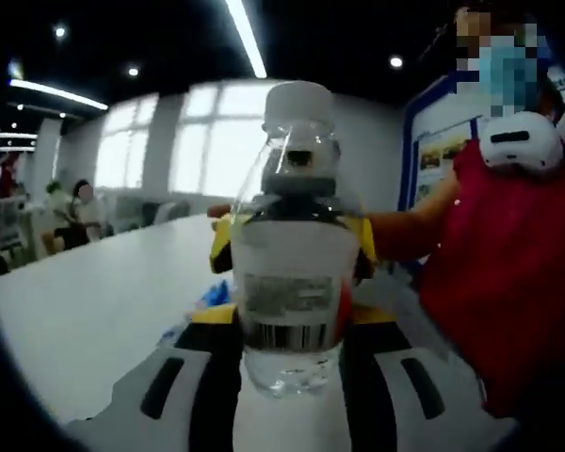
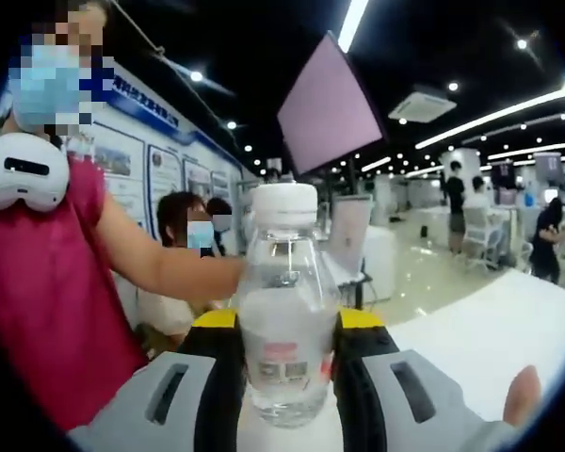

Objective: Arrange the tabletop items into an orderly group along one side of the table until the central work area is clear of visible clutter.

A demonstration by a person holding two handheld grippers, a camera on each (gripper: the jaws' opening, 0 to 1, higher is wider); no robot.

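clear plastic bottle (image 1: 297,264) fills the centre of both views, upright, white cap on top — left gripper (image 1: 292,377) and right gripper (image 2: 287,381) each pinch its lower body above the white table (image 1: 94,311).

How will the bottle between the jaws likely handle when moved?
The bottle looks mostly empty, with water only at its base, so probably light. Its clear plastic may dent under squeeze. Tall and narrow, it could tip when set down.
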